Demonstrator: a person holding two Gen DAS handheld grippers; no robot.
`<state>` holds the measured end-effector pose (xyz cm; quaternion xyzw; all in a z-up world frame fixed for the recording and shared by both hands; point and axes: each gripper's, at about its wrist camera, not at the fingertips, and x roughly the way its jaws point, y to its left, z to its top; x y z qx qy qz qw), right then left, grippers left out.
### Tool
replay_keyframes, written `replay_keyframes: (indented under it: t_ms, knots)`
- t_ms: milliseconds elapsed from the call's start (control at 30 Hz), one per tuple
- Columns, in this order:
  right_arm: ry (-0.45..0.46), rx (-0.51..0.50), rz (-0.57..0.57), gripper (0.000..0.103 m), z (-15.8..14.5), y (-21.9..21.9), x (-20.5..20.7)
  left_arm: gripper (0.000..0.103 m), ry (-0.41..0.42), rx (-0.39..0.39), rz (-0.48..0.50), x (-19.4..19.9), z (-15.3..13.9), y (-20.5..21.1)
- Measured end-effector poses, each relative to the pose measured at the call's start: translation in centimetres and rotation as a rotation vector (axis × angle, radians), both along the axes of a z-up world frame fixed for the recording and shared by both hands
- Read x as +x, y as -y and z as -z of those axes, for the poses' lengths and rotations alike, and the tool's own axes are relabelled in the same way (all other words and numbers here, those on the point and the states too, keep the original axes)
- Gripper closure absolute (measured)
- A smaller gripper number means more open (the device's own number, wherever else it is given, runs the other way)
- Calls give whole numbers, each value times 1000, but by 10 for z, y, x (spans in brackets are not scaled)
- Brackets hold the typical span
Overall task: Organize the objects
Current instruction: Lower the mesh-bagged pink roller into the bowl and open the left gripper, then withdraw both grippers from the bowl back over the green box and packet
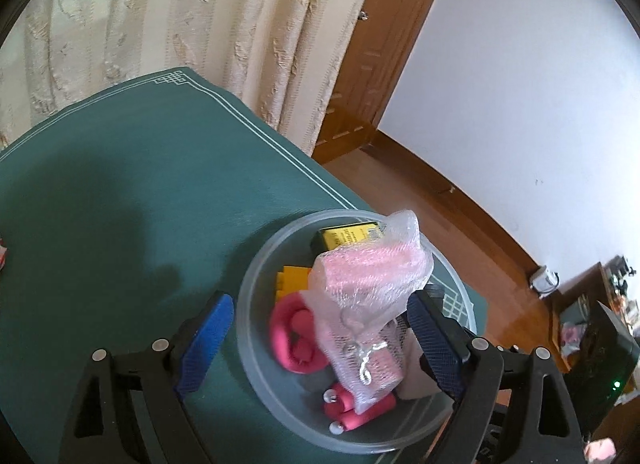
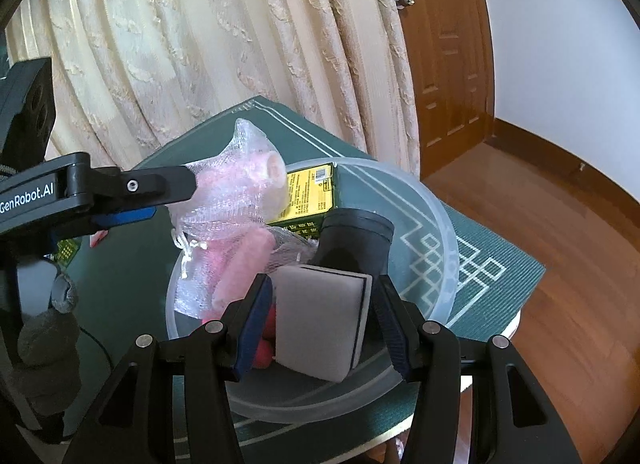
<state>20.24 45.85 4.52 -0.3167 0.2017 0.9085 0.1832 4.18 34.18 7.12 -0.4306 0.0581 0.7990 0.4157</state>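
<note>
My left gripper (image 1: 320, 344) stands with its blue-padded jaws spread wide, one pad outside the rim on the green mat, the other over the far side of the bowl, and neither pad presses on anything; the pink roll in clear bubble wrap and white netting (image 1: 370, 300) stands upright between them, leaning inside the translucent round plastic bowl (image 1: 256, 264). My right gripper (image 2: 320, 316) is closed on a grey rectangular sponge block with a dark band along one edge (image 2: 320, 320), both blue pads pressed to its sides, holding it tilted over the near part of the bowl, just in front of a black cylindrical object (image 2: 354, 242) that leans in the bowl. Around the wrapped roll, the bowl also holds a dark green box with a yellow label (image 1: 346, 238), some flat yellow-orange pieces (image 1: 294, 280), a rolled pink foam ring (image 1: 294, 338) and a pink-handled hand grip with metal ends (image 1: 354, 410). The bowl sits near the corner of a dark green mat with white line pattern (image 1: 120, 184) that covers the table. In the right wrist view I see my grey-gloved hand (image 2: 44, 336) at the left edge beneath the left gripper. Beyond the table hang cream patterned curtains (image 1: 180, 24), with a brown wooden door (image 2: 440, 44) and a wooden floor (image 1: 460, 232) to the right.
</note>
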Motion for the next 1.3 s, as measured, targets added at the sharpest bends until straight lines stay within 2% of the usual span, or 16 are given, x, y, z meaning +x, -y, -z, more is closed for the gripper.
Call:
replay_keyframes:
  t_ms: [200,433,600,867,1033,1300]
  knots:
    - [-31,0,7,49,-7,0,0,11,-5,12,-29,1,-5,13]
    - [-111,15,16,48,-25,5,-7,11,-44,-30,-90,-6,-2,20]
    - [-139,24,13,48,-36,7,-12,11,-41,-29,-94,-7,-1,24]
    - [-174,48,17,48,-47,8,-26,11,-26,-42,-136,-15,4,35]
    - [-180,62,5,47,-52,8,-40,11,-43,-41,-159,-16,0,45]
    - [-172,62,-7,46,-52,13,-49,11,-22,-40,-186,-22,4,58]
